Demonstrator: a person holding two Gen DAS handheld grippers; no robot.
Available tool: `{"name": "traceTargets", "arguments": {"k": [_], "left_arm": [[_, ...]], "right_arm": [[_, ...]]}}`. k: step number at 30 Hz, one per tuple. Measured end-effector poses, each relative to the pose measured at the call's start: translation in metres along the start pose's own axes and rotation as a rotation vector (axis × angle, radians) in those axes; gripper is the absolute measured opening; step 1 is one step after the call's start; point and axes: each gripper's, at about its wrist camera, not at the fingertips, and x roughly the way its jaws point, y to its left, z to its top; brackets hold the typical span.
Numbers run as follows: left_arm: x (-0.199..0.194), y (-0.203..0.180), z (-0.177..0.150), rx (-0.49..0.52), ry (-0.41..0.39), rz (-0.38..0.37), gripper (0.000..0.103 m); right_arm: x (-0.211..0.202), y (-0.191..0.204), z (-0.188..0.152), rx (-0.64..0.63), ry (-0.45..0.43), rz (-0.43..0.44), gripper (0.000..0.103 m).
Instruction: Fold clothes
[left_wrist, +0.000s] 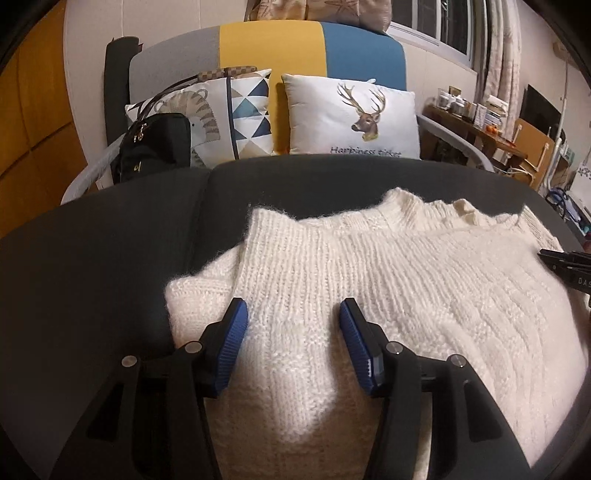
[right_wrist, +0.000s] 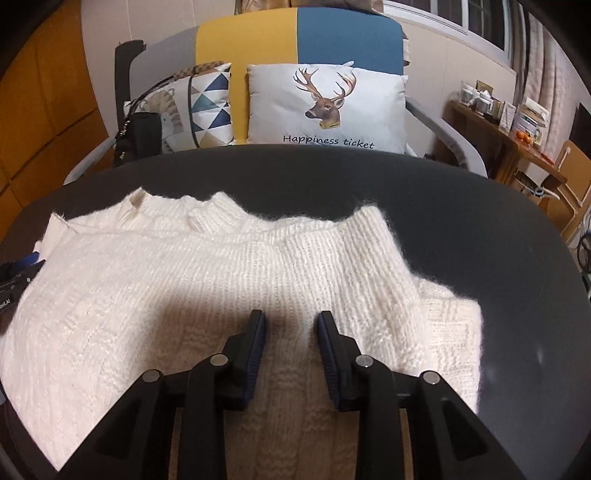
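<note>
A cream chunky-knit sweater (left_wrist: 388, 280) lies spread on a dark grey padded surface (left_wrist: 110, 258), its ribbed collar toward the far side. My left gripper (left_wrist: 293, 314) hangs over the sweater's left part, blue pads apart, with a raised hump of knit in the gap and the pad faces bare. In the right wrist view the sweater (right_wrist: 166, 280) fills the middle. My right gripper (right_wrist: 291, 321) stands over its right part, jaws narrowly apart, casting a shadow on the knit below. Each gripper shows at the edge of the other's view: the right one (left_wrist: 569, 266), the left one (right_wrist: 18, 273).
Behind the dark surface (right_wrist: 480, 221) stands a sofa with a deer cushion (right_wrist: 325, 107), a triangle-pattern cushion (left_wrist: 240, 114) and a black handbag (left_wrist: 155, 147). A cluttered wooden desk (left_wrist: 480, 129) is at the right. Bare dark surface lies left and right of the sweater.
</note>
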Motion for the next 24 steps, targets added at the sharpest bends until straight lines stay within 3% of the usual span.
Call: {"name": "traceTargets", "arguments": {"k": [7, 10, 13, 16, 20, 23, 24], "left_arm": [[-0.067, -0.004, -0.063, 0.001, 0.007, -0.028, 0.055], [-0.085, -0.009, -0.062, 0.009, 0.034, -0.024, 0.055], [-0.102, -0.015, -0.038, -0.006, -0.026, -0.029, 0.055], [-0.095, -0.031, -0.013, 0.039, -0.007, -0.045, 0.055], [-0.048, -0.050, -0.007, 0.131, 0.179, -0.027, 0.055], [-0.035, -0.053, -0.013, 0.150, 0.175, 0.005, 0.061], [-0.034, -0.054, -0.014, 0.152, 0.159, 0.019, 0.068]], "right_arm": [[-0.049, -0.002, -0.055, 0.023, 0.011, 0.088, 0.029], [-0.065, 0.001, -0.060, 0.002, 0.011, 0.087, 0.029], [-0.083, 0.016, -0.047, -0.036, -0.041, 0.128, 0.029], [-0.082, 0.046, -0.029, -0.097, 0.017, 0.212, 0.030], [-0.056, 0.077, -0.015, -0.178, 0.152, 0.145, 0.032], [-0.033, 0.091, -0.017, -0.234, 0.244, 0.070, 0.037], [-0.030, 0.092, -0.019, -0.242, 0.229, 0.064, 0.037]]}}
